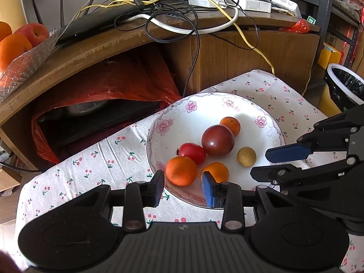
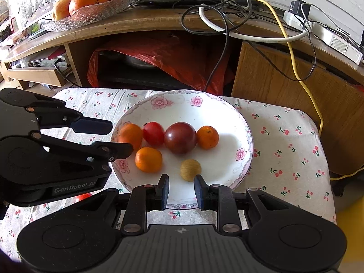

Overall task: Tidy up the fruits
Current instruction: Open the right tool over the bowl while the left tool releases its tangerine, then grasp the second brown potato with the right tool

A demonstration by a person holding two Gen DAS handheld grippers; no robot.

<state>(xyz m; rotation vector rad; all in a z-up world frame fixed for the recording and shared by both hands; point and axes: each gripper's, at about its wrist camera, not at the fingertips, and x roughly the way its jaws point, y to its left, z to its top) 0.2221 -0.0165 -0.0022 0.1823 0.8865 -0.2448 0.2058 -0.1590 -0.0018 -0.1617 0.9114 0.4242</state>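
Nearest the plate's (image 2: 227, 113) front rim, the right gripper (image 2: 181, 187) holds its fingers apart and empty, just short of a small tan fruit (image 2: 190, 170) too small to identify. The left gripper (image 1: 183, 185), lettered "GenRobot.AI", is likewise open, hiding part of one orange (image 1: 215, 171). On the plate also sit a dark plum-coloured fruit (image 2: 180, 137), a red one (image 2: 153, 133) and two more oranges. Beyond the plate, a glass dish (image 2: 91, 11) of fruit is cut off.

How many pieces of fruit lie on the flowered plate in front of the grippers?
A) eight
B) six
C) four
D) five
B: the plate holds three oranges, a red tomato, a dark tomato and one small tan fruit.
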